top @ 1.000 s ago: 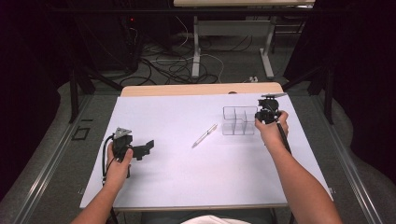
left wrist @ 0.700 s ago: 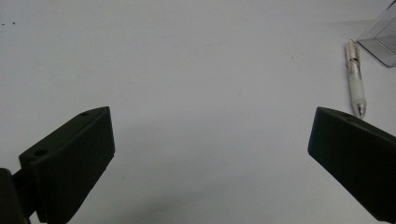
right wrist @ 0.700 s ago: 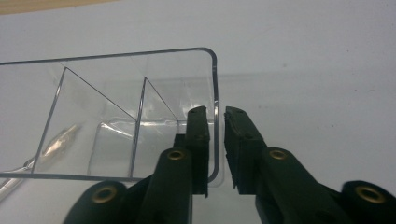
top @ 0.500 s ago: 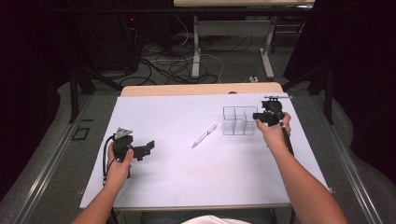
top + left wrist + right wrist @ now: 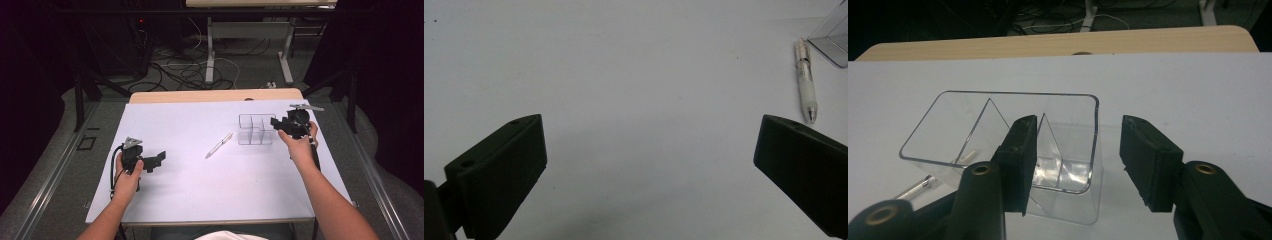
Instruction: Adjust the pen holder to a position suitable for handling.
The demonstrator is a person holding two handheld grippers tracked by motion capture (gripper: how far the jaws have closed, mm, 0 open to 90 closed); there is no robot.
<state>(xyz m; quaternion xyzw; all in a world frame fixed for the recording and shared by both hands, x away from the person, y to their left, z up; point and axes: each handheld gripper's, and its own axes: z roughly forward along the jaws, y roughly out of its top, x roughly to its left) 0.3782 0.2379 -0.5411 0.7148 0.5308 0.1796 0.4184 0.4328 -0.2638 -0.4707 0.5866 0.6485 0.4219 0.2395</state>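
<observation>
A clear plastic organizer [image 5: 256, 129] with dividers stands on the white table sheet, right of the middle. A white pen [image 5: 219, 145] lies flat just left of it. My right gripper [image 5: 274, 121] is open at the organizer's right end. In the right gripper view [image 5: 1078, 125] its left jaw sits inside the end compartment and its right jaw outside, with the organizer [image 5: 998, 135] wall between them untouched. My left gripper [image 5: 161, 157] rests open at the left of the table, jaws wide apart [image 5: 649, 150] with nothing between them. The pen [image 5: 806, 82] lies beyond its right jaw.
The white sheet [image 5: 200, 190] covers most of the wooden table [image 5: 215, 95]. Beyond the far edge are cables [image 5: 190, 70] and table legs on the floor. A corner of the organizer [image 5: 831, 40] shows past the pen in the left gripper view.
My right gripper has sunk slightly and edged toward the organizer's right end. The left gripper, pen and organizer have stayed put.
</observation>
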